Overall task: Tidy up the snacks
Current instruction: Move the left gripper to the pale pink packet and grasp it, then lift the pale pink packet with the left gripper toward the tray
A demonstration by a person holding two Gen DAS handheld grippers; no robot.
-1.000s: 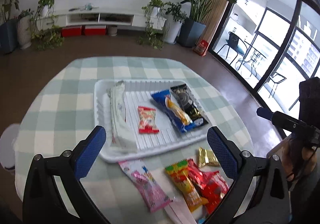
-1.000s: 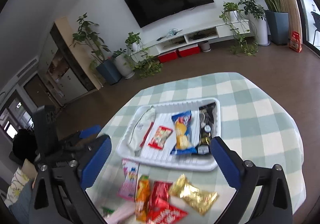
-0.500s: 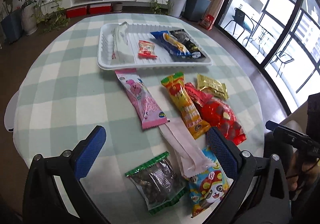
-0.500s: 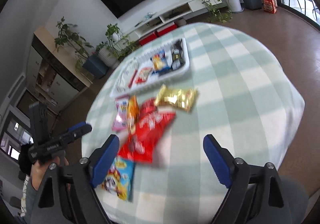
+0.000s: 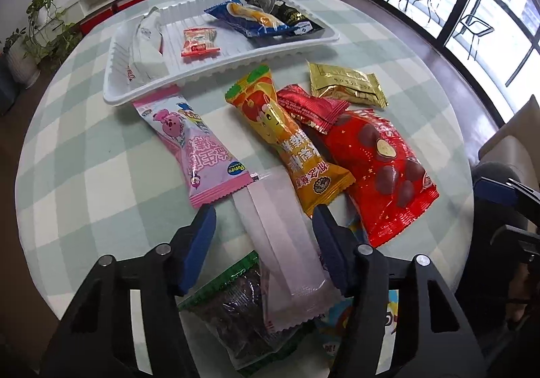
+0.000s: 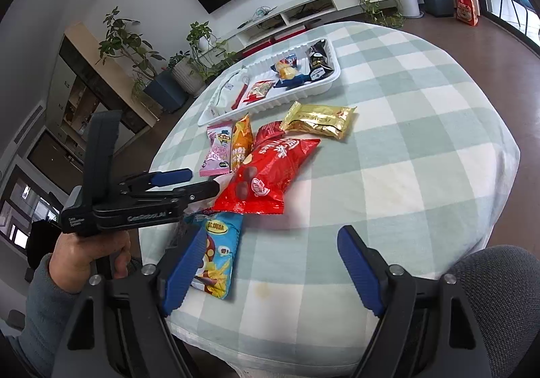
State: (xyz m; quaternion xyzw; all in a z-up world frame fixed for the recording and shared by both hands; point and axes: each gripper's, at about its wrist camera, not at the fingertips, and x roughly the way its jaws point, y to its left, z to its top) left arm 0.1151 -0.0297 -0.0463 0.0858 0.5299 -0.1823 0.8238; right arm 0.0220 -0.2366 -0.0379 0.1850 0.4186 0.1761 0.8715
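The left gripper [image 5: 263,219] was lowered over a long pale pink plastic wrapper [image 5: 283,236] lying on the round table with a green-and-white checked cloth [image 5: 84,175]. Its jaws had just been closing and stood on either side of the wrapper, but the blue pads [image 5: 199,243] were not yet pressing on it, so the gripper was open.

The right gripper [image 6: 270,266] hovered over the near edge of the table with its jaws apart and nothing between them. Its left pad stood just beside a light blue snack bag [image 6: 216,256].

Loose snacks lay near the wrapper: a pink cartoon-printed packet [image 5: 192,145], an orange packet [image 5: 290,145], a large red bag printed with chocolate balls [image 5: 384,168], a small red packet [image 5: 310,108], a gold foil packet [image 5: 347,84] and a green-edged bag of dark pieces [image 5: 233,303].

Beyond them, a white ribbed plastic tray [image 5: 141,91] held a white packet [image 5: 145,44], a small red-and-orange packet [image 5: 199,42], a blue packet [image 5: 246,18] and a black packet [image 5: 283,11].
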